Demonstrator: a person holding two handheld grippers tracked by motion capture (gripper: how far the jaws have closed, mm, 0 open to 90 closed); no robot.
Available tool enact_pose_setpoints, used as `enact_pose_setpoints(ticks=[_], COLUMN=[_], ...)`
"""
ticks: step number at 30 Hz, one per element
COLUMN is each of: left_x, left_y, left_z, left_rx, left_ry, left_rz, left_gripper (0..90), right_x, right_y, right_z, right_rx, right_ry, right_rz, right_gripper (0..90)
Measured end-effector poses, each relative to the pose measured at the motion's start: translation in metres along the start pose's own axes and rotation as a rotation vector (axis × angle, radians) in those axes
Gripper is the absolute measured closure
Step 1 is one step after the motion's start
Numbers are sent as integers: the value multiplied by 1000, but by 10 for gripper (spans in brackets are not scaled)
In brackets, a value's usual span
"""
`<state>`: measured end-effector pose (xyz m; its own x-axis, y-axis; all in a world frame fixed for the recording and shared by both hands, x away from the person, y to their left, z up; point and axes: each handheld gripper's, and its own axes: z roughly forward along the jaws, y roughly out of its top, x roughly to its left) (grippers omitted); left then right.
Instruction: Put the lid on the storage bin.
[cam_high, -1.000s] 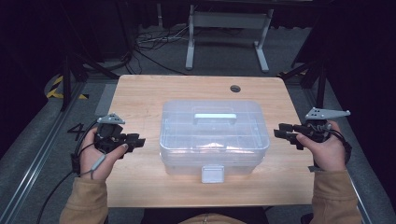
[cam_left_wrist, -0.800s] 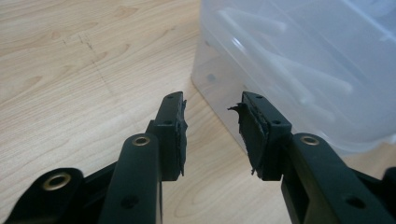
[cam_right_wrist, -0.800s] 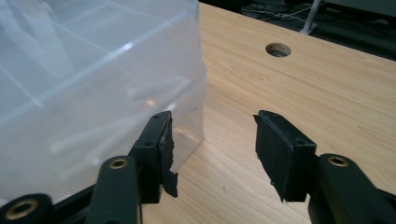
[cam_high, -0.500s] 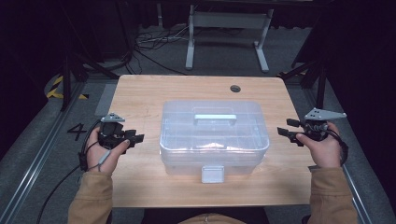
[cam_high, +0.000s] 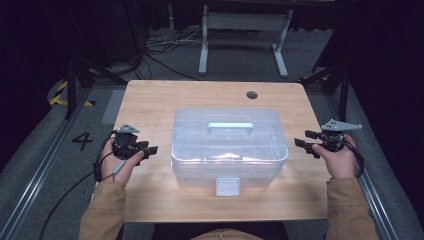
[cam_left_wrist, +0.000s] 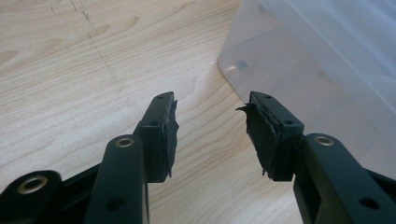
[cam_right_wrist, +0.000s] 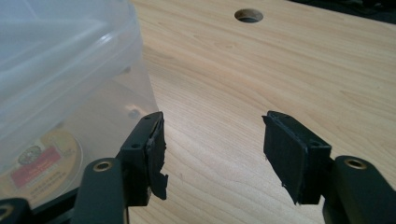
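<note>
Flanking the box (cam_high: 229, 145), which sits in the middle of the worktop (cam_high: 150, 100), the two claws are low beside its short ends. The left claw (cam_high: 145, 149) is at about 9 o'clock from the box, the right claw (cam_high: 303, 143) at about 3 o'clock; both are near the box but apart from it. Both claws have just been opening: the jaws stand spread, and between them there is only bare wood.

I think the risks are these. The box walls are smooth and clear, so a claw that closes on the rounded rim could slide off. If one side grips before the other, the box may turn or slide across the worktop. The front latch (cam_high: 227, 186) at 6 o'clock looks closed, but I cannot tell for sure; if it is loose, lifting could spring the lid open. The torn pad (cam_left_wrist: 258, 133) on the left claw may also hold less well.

Count: one box, one lid handle (cam_high: 230, 127), one latch, one round tin (cam_right_wrist: 39, 161) seen through the box wall, one hole (cam_high: 251, 94) in the worktop at 12 o'clock, two claws.
</note>
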<state>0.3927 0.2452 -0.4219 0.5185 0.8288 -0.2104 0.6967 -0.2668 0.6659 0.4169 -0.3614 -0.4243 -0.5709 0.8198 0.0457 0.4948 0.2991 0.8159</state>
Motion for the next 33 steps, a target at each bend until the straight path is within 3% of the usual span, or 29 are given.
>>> enact_pose_setpoints(ticks=[13,33], left_x=[10,19], left_y=[-10,-21], left_z=[14,32], left_rx=[17,98], left_ry=[-10,-15], left_rz=[-21,14], left_gripper=[530,519], right_x=[-5,-9], right_y=[-14,-29], right_z=[19,41], right_rx=[35,111], right_ry=[0,6], right_rz=[22,7], right_gripper=[393,394])
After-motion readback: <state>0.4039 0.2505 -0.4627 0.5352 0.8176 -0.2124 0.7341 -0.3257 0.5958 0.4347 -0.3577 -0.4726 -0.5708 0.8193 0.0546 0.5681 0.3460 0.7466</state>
